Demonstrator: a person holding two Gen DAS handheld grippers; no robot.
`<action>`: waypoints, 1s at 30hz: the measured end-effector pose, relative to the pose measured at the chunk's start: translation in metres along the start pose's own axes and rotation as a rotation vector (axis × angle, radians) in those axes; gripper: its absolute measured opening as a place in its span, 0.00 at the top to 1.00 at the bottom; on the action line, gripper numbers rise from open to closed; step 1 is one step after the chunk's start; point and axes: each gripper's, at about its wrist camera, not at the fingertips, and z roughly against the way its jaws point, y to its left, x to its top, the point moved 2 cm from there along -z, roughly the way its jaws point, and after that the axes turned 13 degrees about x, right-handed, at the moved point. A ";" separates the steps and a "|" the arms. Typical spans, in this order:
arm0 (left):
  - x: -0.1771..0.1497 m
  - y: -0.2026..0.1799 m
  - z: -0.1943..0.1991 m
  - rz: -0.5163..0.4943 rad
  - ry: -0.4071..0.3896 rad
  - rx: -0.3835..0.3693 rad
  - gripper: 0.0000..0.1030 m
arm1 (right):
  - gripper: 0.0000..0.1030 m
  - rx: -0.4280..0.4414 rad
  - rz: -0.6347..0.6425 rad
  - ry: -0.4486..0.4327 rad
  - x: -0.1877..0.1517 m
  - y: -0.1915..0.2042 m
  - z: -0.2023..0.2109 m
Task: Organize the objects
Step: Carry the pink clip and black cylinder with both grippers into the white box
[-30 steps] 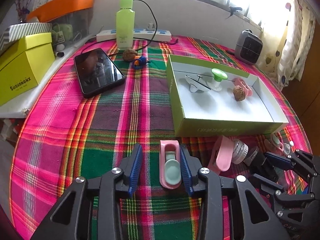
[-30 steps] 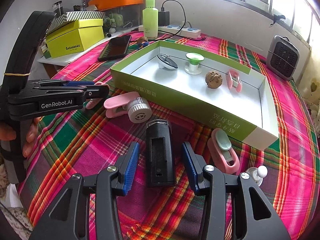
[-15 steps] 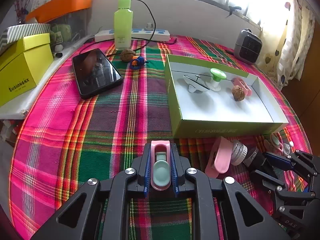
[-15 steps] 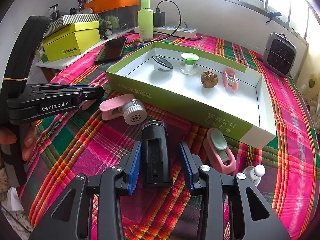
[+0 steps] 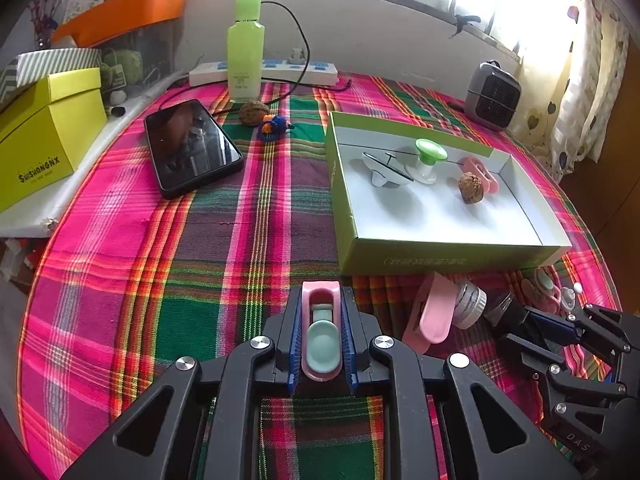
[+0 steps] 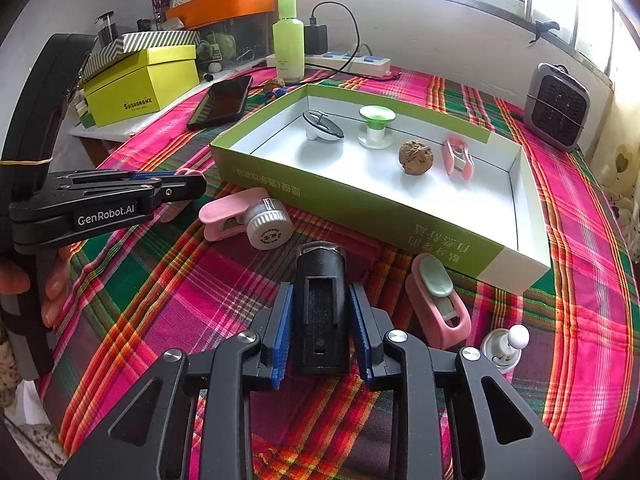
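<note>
My left gripper (image 5: 321, 320) is shut on a pink clip with a mint pad (image 5: 321, 330), just above the plaid cloth, in front of the green tray (image 5: 440, 258). My right gripper (image 6: 320, 312) is shut on a black cylindrical device (image 6: 319, 304) lying on the cloth, its blue pads touching both sides. The tray (image 6: 360, 216) holds a white-and-black gadget (image 6: 322, 126), a green-topped spool (image 6: 376, 126), a walnut (image 6: 416, 157) and a pink clip (image 6: 458, 158).
Loose on the cloth: a pink clip with a silver lens (image 6: 248, 220), a pink-mint clip (image 6: 438, 300), a small white knob (image 6: 506, 346). Farther back are a phone (image 5: 190, 146), a walnut (image 5: 253, 112), a green bottle (image 5: 244, 46), a yellow box (image 5: 44, 132) and a small heater (image 5: 492, 94).
The left gripper shut on the pink clip about half a second ago and still holds it. The right gripper's fingers closed in onto the black device.
</note>
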 end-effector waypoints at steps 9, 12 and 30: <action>-0.001 0.002 0.007 0.003 -0.010 -0.004 0.85 | 0.72 0.016 -0.015 -0.009 -0.001 0.000 0.004; -0.001 0.002 0.010 0.003 -0.015 -0.004 0.85 | 0.72 0.016 -0.017 -0.019 0.000 0.000 0.008; 0.003 -0.004 0.031 -0.004 -0.048 -0.039 0.85 | 0.72 0.006 -0.033 -0.052 0.005 -0.002 0.023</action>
